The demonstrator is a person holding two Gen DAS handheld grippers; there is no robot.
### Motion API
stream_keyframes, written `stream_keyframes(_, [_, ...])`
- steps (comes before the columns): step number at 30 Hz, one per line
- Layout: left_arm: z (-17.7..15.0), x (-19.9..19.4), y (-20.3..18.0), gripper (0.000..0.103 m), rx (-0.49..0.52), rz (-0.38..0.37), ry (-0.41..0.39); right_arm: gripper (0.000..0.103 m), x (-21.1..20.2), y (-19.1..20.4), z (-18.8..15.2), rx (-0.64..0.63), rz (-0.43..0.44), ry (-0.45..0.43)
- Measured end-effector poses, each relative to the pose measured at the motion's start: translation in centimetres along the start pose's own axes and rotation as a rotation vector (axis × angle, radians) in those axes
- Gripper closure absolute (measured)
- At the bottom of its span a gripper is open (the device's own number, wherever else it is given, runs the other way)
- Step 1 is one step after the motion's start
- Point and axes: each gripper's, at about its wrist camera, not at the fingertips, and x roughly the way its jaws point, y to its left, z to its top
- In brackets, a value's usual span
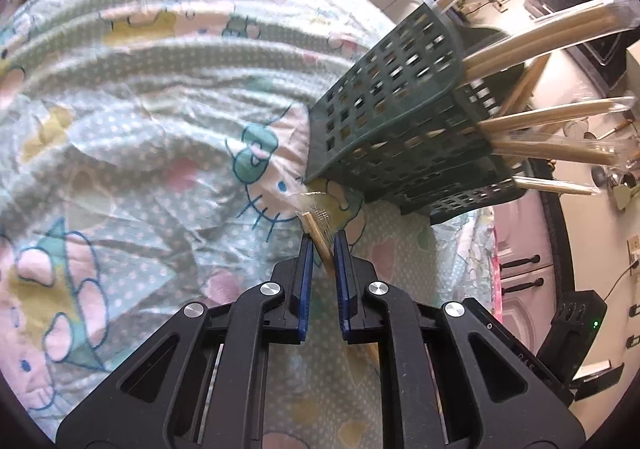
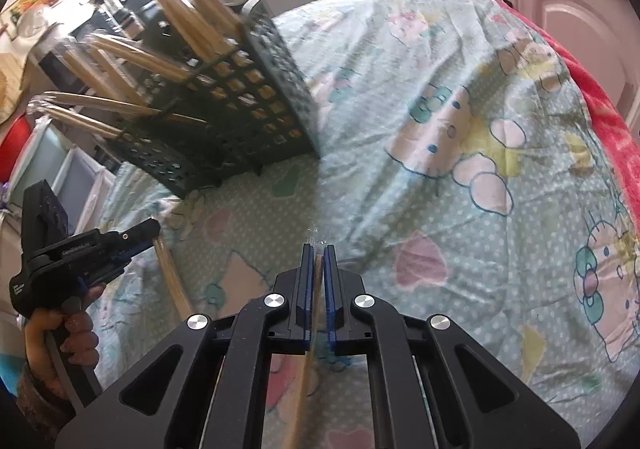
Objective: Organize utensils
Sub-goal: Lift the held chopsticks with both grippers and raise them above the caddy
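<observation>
I have a wrapped pair of chopsticks (image 1: 320, 239) clamped in my left gripper (image 1: 323, 245), its blue pads pressed on the wood with the clear wrapper poking out past the tips. My right gripper (image 2: 319, 253) is closed on a second pair (image 2: 310, 349), whose sticks run back between the pads and out under the frame. In the right view I can see my left gripper (image 2: 132, 239) from the side, its pair (image 2: 174, 281) slanting down out of it over the cloth (image 2: 460, 129).

Both pairs are off the cloth, near the green basket (image 1: 400, 117), which stands just ahead on the cartoon-print cloth (image 1: 140, 109). Other wrapped pairs (image 1: 552, 29) already stick up out of its top, fanned at several angles.

I judge the pickup done and the carry under way. Next comes the drop. Each pair must be brought over the basket's open top, tipped so one end points down into a free gap between the sticks already there, then let go. The crowding is the awkward part, and so is the slippery wrapper. One hand at a time seems wiser.
</observation>
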Motion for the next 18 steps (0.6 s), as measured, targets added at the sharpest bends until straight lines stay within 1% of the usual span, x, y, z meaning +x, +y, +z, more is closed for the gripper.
stream_keyframes(8, [0.5,-4.0,-2.1,0.098,0.084,-0.015,-0.095,0.098,-2.3,3.5,0.8,-0.111,0.064,-0.065])
stream_keyframes(18, [0.4,-7.4,-5.1,0.1,0.162,-0.049,-0.18,0.099,-5.4,6.6,2.0,-0.201,0.128,-0.146])
